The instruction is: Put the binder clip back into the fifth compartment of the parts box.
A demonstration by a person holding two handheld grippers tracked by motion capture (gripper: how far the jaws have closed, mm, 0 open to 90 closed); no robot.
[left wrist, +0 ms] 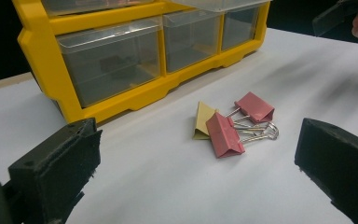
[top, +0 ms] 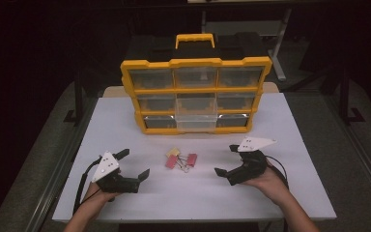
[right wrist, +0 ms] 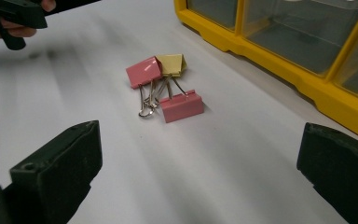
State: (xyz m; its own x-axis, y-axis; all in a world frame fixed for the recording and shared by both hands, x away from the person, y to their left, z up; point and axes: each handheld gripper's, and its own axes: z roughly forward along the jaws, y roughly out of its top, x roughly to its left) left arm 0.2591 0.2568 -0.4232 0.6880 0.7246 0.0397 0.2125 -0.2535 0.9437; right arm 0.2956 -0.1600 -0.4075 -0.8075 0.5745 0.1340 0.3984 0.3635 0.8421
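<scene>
Three binder clips lie together on the white table: two pink clips (top: 172,162) (left wrist: 223,134) (right wrist: 182,106) and one yellow clip (top: 173,152) (left wrist: 203,120) (right wrist: 171,64), their wire handles tangled. My left gripper (top: 134,164) (left wrist: 198,172) rests open to their left, jaws wide apart and empty. To the clips' right is my right gripper (top: 226,159) (right wrist: 200,172), open too and holding nothing. A yellow organizer (top: 196,94) (left wrist: 46,56) (right wrist: 279,56) with clear drawers stands behind the clips; its bottom middle drawer (top: 196,123) is pulled out a little.
The white table (top: 270,193) has bare surface around the clips and in front of both grippers. Its front edge lies close to the person's hands. Dark floor and table legs surround it, with a metal rail along the left side.
</scene>
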